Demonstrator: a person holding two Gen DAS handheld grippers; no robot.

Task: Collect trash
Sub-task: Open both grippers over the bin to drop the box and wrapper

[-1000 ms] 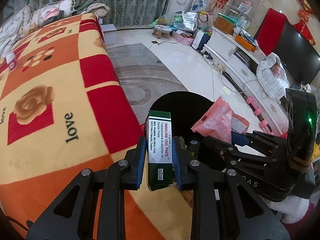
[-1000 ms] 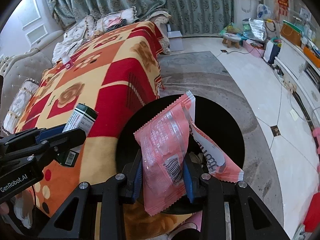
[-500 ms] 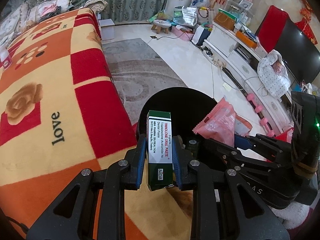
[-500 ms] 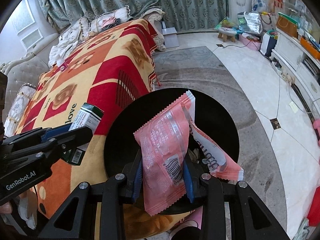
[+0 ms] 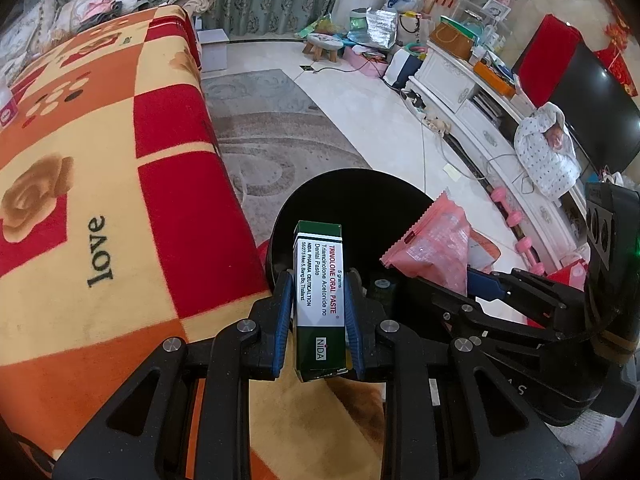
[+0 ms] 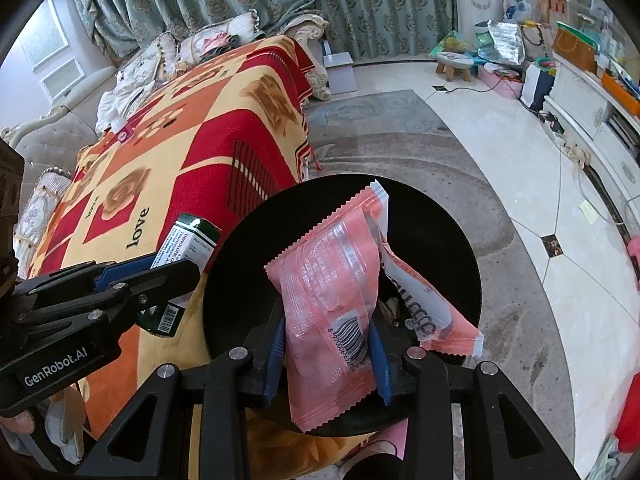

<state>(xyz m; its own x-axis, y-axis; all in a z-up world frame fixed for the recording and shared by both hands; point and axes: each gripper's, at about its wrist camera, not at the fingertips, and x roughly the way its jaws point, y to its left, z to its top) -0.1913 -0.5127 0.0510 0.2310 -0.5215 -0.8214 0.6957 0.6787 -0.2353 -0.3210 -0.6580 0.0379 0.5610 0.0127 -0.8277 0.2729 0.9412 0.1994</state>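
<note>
Over the black bin [image 6: 448, 240], the right gripper [image 6: 326, 354] has a pink wrapper [image 6: 332, 292] between jaws that are opening. Beside the bin's rim, the left gripper [image 5: 318, 320] stays clenched on a green paste box [image 5: 319, 280], above the blanket [image 5: 100, 184].

Both wrist cameras look steeply down, close over one black bin [image 5: 360, 204]
</note>
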